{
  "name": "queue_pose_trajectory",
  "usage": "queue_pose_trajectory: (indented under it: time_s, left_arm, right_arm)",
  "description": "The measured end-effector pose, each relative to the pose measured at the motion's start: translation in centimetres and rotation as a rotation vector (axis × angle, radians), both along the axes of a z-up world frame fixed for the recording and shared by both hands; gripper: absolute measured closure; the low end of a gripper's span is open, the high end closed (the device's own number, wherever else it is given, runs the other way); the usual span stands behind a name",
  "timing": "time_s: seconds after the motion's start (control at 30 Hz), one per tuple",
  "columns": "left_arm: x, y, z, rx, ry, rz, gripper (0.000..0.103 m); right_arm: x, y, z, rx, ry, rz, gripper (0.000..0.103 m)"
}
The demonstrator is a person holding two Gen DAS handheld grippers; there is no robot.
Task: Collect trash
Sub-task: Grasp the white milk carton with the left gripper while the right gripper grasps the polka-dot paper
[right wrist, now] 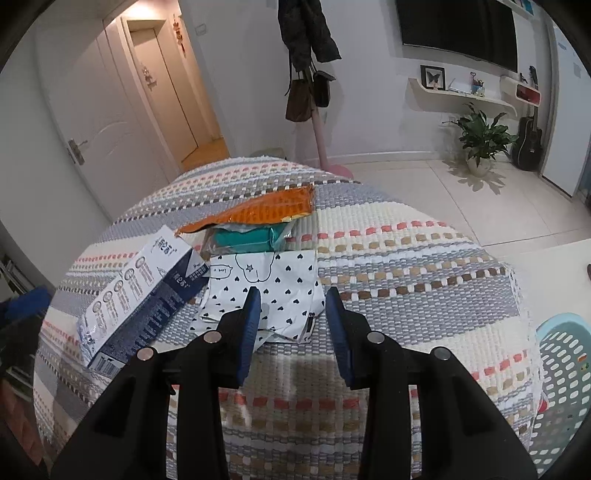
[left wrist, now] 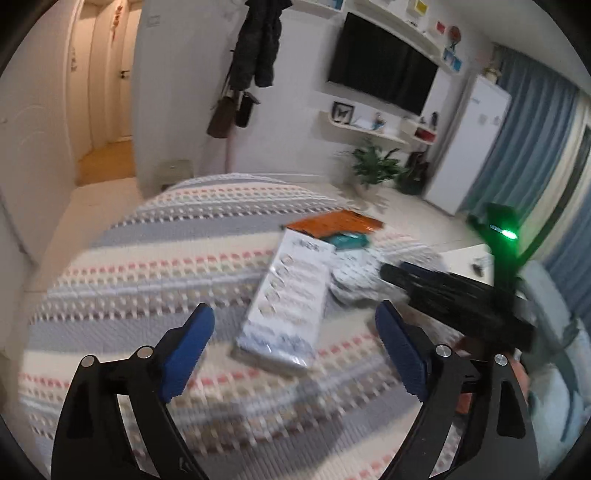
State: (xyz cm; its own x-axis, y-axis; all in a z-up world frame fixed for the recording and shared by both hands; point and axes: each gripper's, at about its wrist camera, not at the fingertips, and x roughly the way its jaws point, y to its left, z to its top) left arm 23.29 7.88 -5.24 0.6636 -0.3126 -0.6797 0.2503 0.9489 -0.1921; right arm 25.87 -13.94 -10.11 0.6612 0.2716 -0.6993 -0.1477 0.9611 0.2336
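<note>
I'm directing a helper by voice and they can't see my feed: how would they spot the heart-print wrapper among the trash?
Find the striped woven cover on the bed. Near its middle lies a small heap of trash, just ahead of the right gripper. The wrapper is the flat white one dotted with small black hearts, right of the blue-and-white carton and nearer than the teal packet and orange bag.

White walls (right wrist: 240, 74) enclose the room; the floor (right wrist: 443, 199) is pale tile. A dark television (right wrist: 458, 29) is wall-mounted above a white shelf (right wrist: 461, 96). A potted plant (right wrist: 480, 136) and a guitar (right wrist: 529, 142) stand on the floor. A coat rack (right wrist: 317, 122) carries dark coats and bags. Blue curtains (left wrist: 524, 140) hang beside a white cabinet (left wrist: 469, 147). A white door (right wrist: 107, 133) adjoins a warmly lit corridor (right wrist: 177, 92).
</note>
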Motion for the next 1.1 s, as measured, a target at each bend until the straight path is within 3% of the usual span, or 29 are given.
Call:
queue_pose_trajectory:
  time_s: [0.2,0.27,0.3,0.33,0.47,0.6,0.7,0.8,0.9,1.1]
  left_arm:
    - [4.4,-1.9,-3.3,0.145,0.082,0.051,0.014]
    - [5.2,-2.3,-4.1,0.179,0.103,0.064,0.02]
    - [5.4,-2.5,-4.3,0.18,0.112,0.061,0.028]
    - [5.6,-2.6,-4.5,0.176,0.121,0.055,0.036]
    - [5.6,-2.3,-5.0,0.166,0.114,0.071,0.05]
    - [4.5,0.3,-4.2,0.075,0.103,0.145,0.05]
    - [3.1,2.2,-3.8,0.032,0.065,0.206,0.05]
    - [2.3,3.8,-4.4,-0.019,0.043,0.244,0.05]
    - [1.9,4.2,-4.2,-0.042,0.017,0.257,0.051]
    - [0.8,2.7,-3.7,0.036,-0.035,0.216,0.052]
  right_arm:
    - [-0.2,-0.8,0.4,0.044,-0.019,0.018,0.069]
    - [-0.2,-0.8,0.4,0.049,-0.02,0.028,0.069]
    - [-0.2,-0.7,0.4,0.047,-0.02,0.032,0.068]
    - [-0.2,-0.6,0.4,0.045,-0.021,0.033,0.064]
    - [-0.5,-0.1,0.5,0.046,-0.027,0.047,0.06]
    - [-0.9,0.7,0.7,0.047,-0.038,0.111,0.058]
    - [-1.5,1.8,0.9,0.022,-0.057,0.155,0.048]
    - [-2.1,3.3,1.1,-0.036,-0.074,0.191,0.04]
    - [-2.1,5.1,0.5,-0.113,-0.051,0.233,0.04]
    - [-0.7,7.7,-1.1,-0.258,0.025,0.255,0.034]
